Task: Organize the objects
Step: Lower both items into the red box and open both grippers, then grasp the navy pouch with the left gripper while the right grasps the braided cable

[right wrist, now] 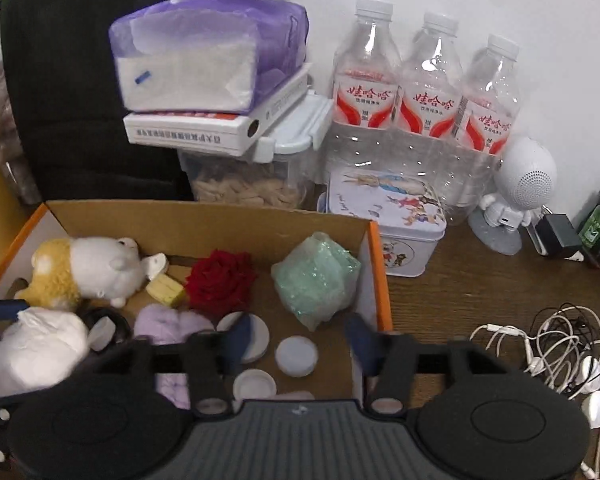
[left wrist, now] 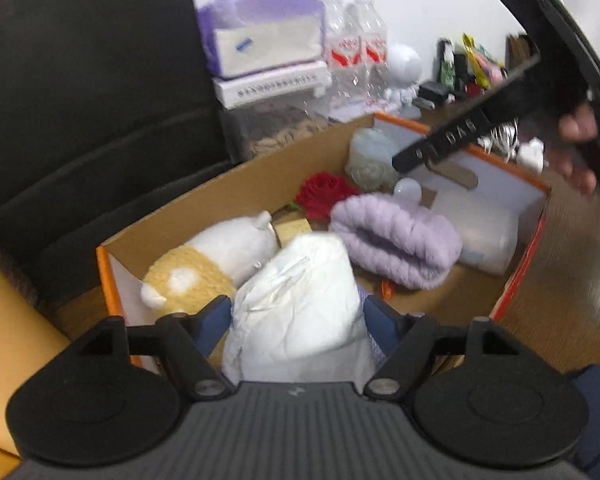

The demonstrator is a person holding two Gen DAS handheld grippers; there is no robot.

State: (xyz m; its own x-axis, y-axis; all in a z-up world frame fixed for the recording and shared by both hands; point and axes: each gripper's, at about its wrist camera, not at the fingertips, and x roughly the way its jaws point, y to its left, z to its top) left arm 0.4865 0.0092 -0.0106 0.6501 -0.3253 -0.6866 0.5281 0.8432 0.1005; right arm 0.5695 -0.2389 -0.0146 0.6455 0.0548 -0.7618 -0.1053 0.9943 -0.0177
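Observation:
An orange-rimmed cardboard box [left wrist: 228,172] [right wrist: 204,220] holds a white-and-yellow plush toy [left wrist: 220,256] [right wrist: 88,268], a red rose [left wrist: 324,192] [right wrist: 220,280], a fluffy purple piece [left wrist: 396,240], a green bubble-wrapped lump [right wrist: 316,276] and several white round lids [right wrist: 296,356]. My left gripper [left wrist: 298,310] stands wide open over the box's near end, with a crumpled white bundle [left wrist: 296,300] [right wrist: 32,352] lying between its fingers. My right gripper [right wrist: 300,338] is open above the lids with nothing between its fingers. Its right finger hangs over the box's right wall.
Behind the box stand a purple tissue pack [right wrist: 204,52] on a white carton, a clear snack tub [right wrist: 244,188], three water bottles [right wrist: 428,92], a printed tin [right wrist: 388,216] and a white astronaut speaker [right wrist: 516,192]. Tangled white earphone cables [right wrist: 560,344] lie on the wooden desk at the right.

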